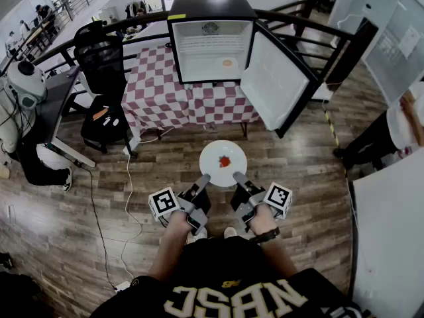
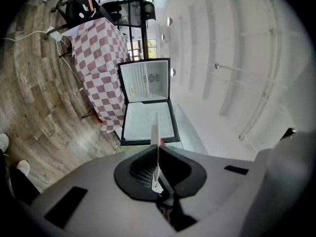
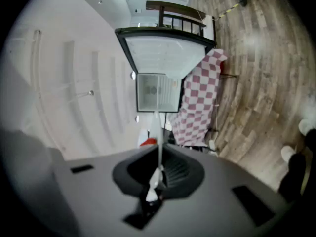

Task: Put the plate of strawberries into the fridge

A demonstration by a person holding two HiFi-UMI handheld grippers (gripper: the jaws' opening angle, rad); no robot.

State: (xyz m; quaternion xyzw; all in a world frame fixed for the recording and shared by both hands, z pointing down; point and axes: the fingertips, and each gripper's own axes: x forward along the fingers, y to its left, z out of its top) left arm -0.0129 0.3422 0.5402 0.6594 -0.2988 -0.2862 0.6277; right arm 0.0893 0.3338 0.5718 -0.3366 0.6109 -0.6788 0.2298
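Wood-plank floor [image 1: 291, 164]: brown boards fill the space between the person and the table.
Red-and-white checked table [image 1: 165, 98]: it carries the fridge, and its near edge lies between the plate and the fridge opening.
Black mini fridge [image 1: 212, 45]: the white interior faces the person; a small orange item [image 1: 227, 63] lies inside.
White-lined fridge door [image 1: 271, 78]: swung fully out to the right of the opening, over the floor.
Black office chair [image 1: 103, 65]: left of the table, well apart from the plate.
White round plate [image 1: 223, 163]: held level above the floor, in front of the table, not yet at the fridge.
Left gripper [image 1: 202, 181]: jaws closed on the plate's near left rim.
Right gripper [image 1: 237, 177]: jaws closed on the near right rim.
Red strawberry [image 1: 224, 161]: at the plate's centre.
Head view only: the plate's full face and both grippers together.
Gripper views only: the plate edge-on, a thin white line pinched between each pair of jaws, pointing at the open fridge.
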